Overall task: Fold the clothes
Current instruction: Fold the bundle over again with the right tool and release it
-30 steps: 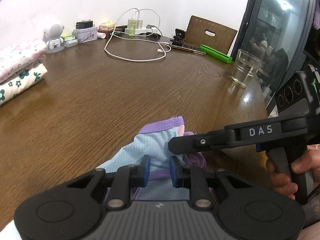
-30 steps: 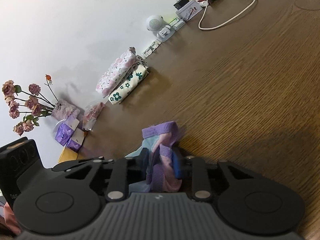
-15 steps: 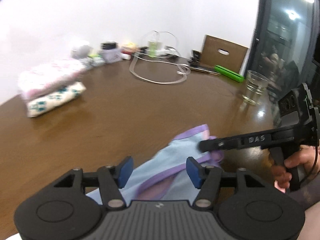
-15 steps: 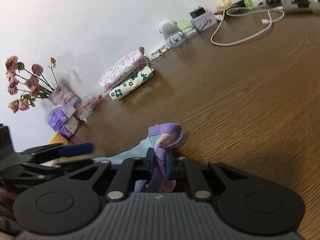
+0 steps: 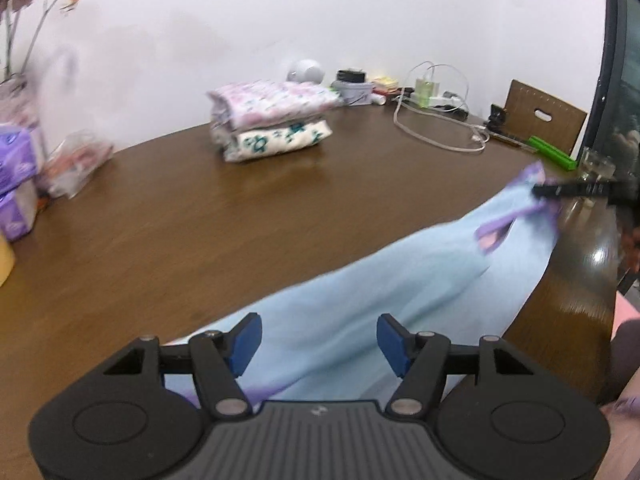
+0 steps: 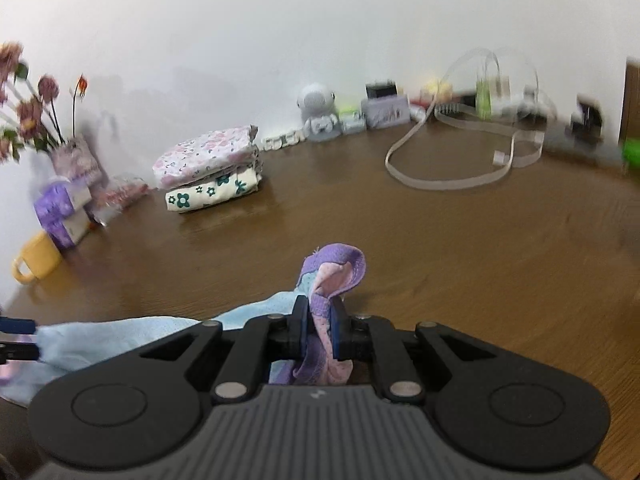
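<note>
A light blue garment with purple trim (image 5: 392,288) is stretched across the near edge of the brown table (image 5: 200,220). My left gripper (image 5: 318,340) is open, its blue pads on either side of the cloth without pinching it. My right gripper (image 6: 320,326) is shut on the garment's purple and pink trimmed end (image 6: 332,272). In the left wrist view the right gripper's fingers (image 5: 576,190) hold the far corner at the right. The blue cloth (image 6: 120,332) trails to the left in the right wrist view.
Two folded floral garments (image 5: 272,120) are stacked at the back of the table. A white cable (image 5: 440,136), a glass (image 5: 596,160), a green box (image 5: 552,154), small gadgets, purple tissue packs (image 6: 64,216), a yellow mug (image 6: 34,260) and flowers line the wall and edges.
My left gripper opened, let go of the garment and swung left. The garment went from a bunched heap to a long stretched span between the two grippers. The right gripper stayed shut on the trim.
</note>
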Demonstrator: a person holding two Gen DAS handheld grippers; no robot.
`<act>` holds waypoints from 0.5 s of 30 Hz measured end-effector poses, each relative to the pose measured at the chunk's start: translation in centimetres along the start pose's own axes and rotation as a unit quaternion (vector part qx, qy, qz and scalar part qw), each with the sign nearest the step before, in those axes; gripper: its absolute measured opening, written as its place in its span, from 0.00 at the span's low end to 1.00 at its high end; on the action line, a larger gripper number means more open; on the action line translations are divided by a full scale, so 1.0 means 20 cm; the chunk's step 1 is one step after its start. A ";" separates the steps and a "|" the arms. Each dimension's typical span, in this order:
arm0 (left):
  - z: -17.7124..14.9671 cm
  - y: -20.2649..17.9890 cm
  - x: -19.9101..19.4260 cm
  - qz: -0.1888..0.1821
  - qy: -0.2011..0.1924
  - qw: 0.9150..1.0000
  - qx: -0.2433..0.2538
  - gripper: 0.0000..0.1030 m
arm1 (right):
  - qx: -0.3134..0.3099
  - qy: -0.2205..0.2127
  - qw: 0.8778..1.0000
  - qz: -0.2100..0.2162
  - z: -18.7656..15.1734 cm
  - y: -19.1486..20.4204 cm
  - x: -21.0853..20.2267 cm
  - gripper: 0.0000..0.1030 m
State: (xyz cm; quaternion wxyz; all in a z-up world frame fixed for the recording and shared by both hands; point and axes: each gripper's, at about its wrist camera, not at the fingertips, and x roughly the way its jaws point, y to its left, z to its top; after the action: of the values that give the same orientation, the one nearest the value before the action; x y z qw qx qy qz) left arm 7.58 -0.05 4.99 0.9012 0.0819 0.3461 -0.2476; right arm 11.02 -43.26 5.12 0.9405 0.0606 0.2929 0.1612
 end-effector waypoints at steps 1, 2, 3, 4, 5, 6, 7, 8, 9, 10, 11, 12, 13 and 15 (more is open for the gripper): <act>-0.02 0.02 -0.01 0.000 -0.001 1.000 -0.004 0.60 | -0.014 -0.003 1.000 -0.007 0.02 0.02 -0.01 0.10; -0.04 0.05 -0.02 0.000 -0.004 1.000 -0.008 0.60 | -0.028 -0.007 1.000 -0.013 0.04 0.05 -0.02 0.10; -0.05 0.06 -0.03 -0.003 -0.007 1.000 -0.010 0.60 | -0.041 -0.009 0.999 -0.017 0.05 0.08 -0.03 0.10; -0.07 0.07 -0.04 -0.006 -0.011 1.000 -0.010 0.60 | -0.053 -0.012 0.998 -0.019 0.06 0.12 -0.04 0.10; -0.07 0.07 -0.04 -0.011 -0.014 1.000 -0.009 0.60 | -0.063 -0.015 0.998 -0.020 0.07 0.16 -0.05 0.10; -0.07 0.07 -0.04 -0.017 -0.017 1.000 -0.007 0.60 | -0.076 -0.018 0.997 -0.019 0.08 0.21 -0.06 0.10; -0.07 0.06 -0.03 -0.022 -0.020 1.000 -0.005 0.60 | -0.090 -0.021 0.996 -0.018 0.08 0.26 -0.06 0.10; -0.08 0.06 -0.03 -0.027 -0.022 0.999 -0.003 0.60 | -0.103 -0.022 0.994 -0.016 0.08 0.31 -0.06 0.10; -0.07 0.05 -0.03 -0.035 -0.026 0.999 0.001 0.61 | -0.117 -0.023 0.993 -0.014 0.08 0.36 -0.06 0.10; -0.07 0.03 -0.03 -0.043 -0.030 0.999 0.006 0.61 | -0.129 -0.022 0.991 -0.011 0.07 0.41 -0.06 0.10; -0.07 0.02 -0.03 -0.052 -0.034 0.998 0.008 0.61 | -0.140 -0.021 0.990 -0.008 0.06 0.46 -0.05 0.10; -0.07 0.00 -0.03 -0.060 -0.037 0.997 0.011 0.61 | -0.149 -0.018 0.989 -0.003 0.05 0.51 -0.04 0.10; -0.07 -0.02 -0.03 -0.068 -0.040 0.997 0.013 0.61 | -0.155 -0.012 0.988 0.005 0.03 0.56 -0.02 0.10; -0.07 -0.04 -0.03 -0.078 -0.044 0.996 0.016 0.61 | -0.163 0.002 0.987 0.017 -0.01 0.63 0.02 0.10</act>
State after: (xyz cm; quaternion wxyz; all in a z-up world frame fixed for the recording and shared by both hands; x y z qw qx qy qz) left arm 5.96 -0.12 4.32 0.8920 0.0580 0.3071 -0.3265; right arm 7.84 -31.20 7.38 0.9344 -0.0886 0.2634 0.2229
